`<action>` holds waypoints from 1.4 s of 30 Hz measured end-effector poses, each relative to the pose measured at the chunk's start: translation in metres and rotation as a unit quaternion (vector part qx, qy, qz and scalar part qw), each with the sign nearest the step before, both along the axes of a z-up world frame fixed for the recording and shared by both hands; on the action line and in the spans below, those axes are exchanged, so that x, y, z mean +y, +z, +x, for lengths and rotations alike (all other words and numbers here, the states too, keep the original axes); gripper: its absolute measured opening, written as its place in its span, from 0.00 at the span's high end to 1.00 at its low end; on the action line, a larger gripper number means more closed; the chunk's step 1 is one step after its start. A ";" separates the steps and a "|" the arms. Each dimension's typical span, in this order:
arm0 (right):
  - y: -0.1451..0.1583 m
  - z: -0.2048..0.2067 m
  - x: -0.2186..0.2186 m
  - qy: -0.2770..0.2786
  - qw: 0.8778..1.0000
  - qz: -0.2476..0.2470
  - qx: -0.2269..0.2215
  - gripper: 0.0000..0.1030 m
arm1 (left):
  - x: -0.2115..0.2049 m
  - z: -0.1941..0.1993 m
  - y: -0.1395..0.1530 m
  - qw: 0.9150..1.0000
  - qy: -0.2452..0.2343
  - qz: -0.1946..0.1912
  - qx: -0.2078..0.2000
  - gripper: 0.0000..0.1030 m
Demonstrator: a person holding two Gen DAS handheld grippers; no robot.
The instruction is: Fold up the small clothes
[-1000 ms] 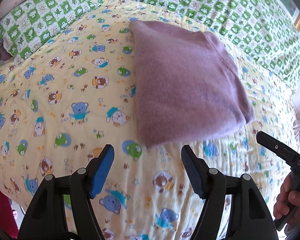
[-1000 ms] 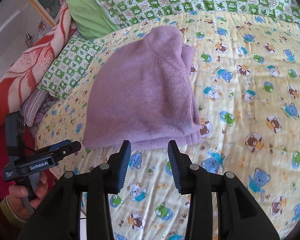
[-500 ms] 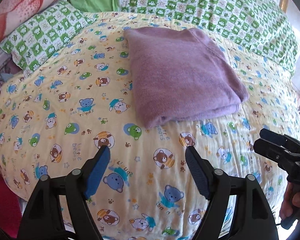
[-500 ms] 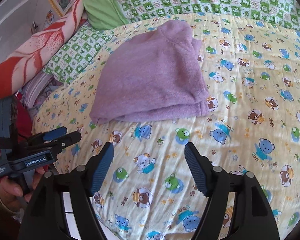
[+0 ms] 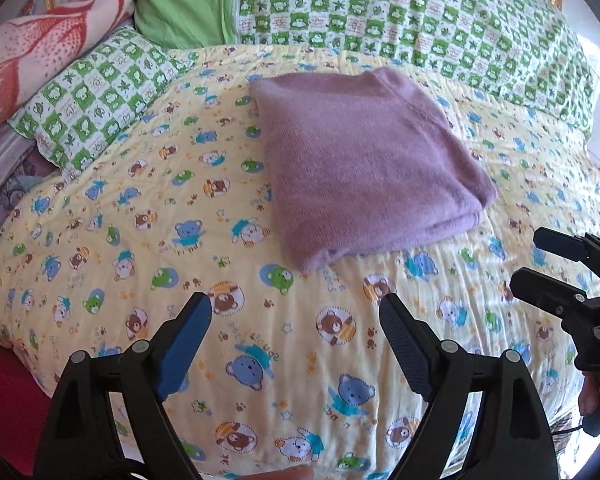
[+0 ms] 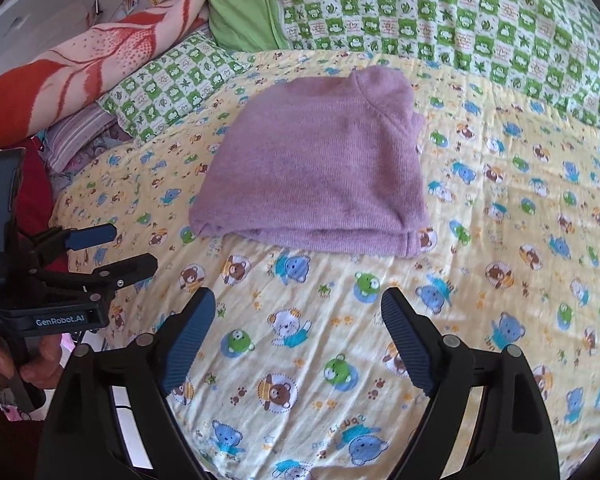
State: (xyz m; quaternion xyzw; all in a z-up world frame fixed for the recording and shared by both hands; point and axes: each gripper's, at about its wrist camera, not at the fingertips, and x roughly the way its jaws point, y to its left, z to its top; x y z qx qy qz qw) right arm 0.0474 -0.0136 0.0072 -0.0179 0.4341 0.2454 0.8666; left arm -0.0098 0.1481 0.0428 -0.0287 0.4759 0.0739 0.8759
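A purple knitted garment [image 5: 364, 160] lies folded into a thick rectangle on the yellow bear-print sheet [image 5: 140, 216]; it also shows in the right wrist view as the same folded garment [image 6: 320, 172]. My left gripper [image 5: 296, 308] hovers over bare sheet, a short way back from the garment's near corner, its jaws still opening with nothing between them. My right gripper [image 6: 298, 304] hangs over the sheet in front of the garment's folded edge, jaws likewise opening and empty. Each gripper appears in the other's view: the right gripper [image 5: 540, 258] at the right edge, the left gripper [image 6: 134, 248] at the left.
A green checked quilt [image 5: 400, 12] runs along the back of the bed. A green checked pillow [image 5: 96, 96], a plain green pillow [image 5: 184, 0] and an orange-and-white blanket [image 5: 40, 44] lie at the back left. A hand [image 6: 4, 364] holds the left gripper's handle.
Both grippers have drawn back from the purple garment and their jaws have spread wider. The garment lies still, looking farther away in both views.
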 end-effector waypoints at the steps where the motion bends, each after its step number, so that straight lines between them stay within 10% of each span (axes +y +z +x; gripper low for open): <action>1: 0.002 0.003 0.000 0.000 1.000 -0.001 -0.003 0.14 | 0.002 0.003 0.003 1.000 0.004 0.000 -0.004 0.14; 42: -0.007 0.064 0.017 0.024 1.000 -0.015 -0.002 0.06 | 0.009 0.035 -0.008 0.999 0.045 0.025 -0.004 0.07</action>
